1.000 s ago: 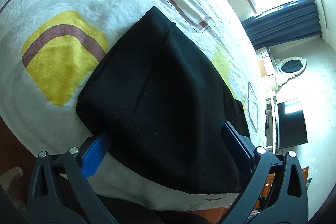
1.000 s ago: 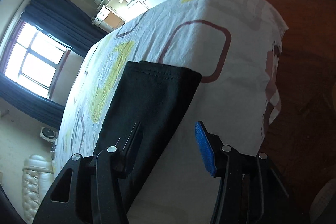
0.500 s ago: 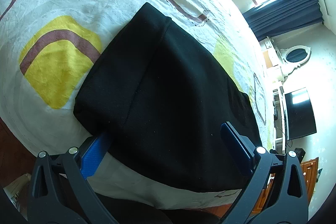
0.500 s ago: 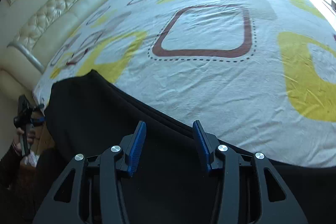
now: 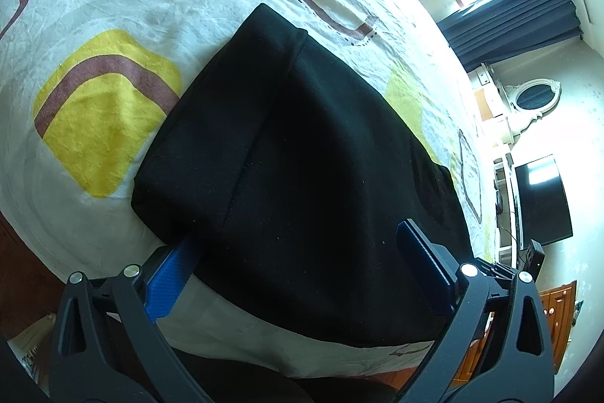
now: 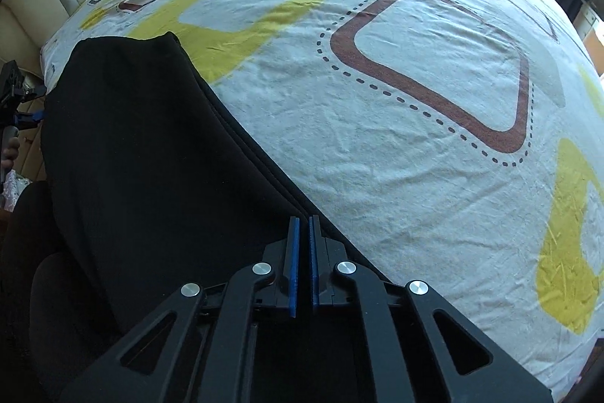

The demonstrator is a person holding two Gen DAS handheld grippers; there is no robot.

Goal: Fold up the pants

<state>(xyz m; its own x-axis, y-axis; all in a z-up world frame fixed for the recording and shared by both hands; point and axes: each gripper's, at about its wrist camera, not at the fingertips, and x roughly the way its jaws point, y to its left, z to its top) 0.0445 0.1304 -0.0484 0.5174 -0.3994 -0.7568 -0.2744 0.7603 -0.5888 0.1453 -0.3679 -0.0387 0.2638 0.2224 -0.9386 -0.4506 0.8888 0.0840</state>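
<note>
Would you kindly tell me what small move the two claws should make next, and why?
Probably close the left claw: its jaws stand open astride the black fabric pants' near edge, while the right claw is already shut at their far edge.

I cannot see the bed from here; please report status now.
Right gripper shut on pants edge. Left gripper open, straddling pants. Pants flat on bedsheet. Nothing in the way.
</note>
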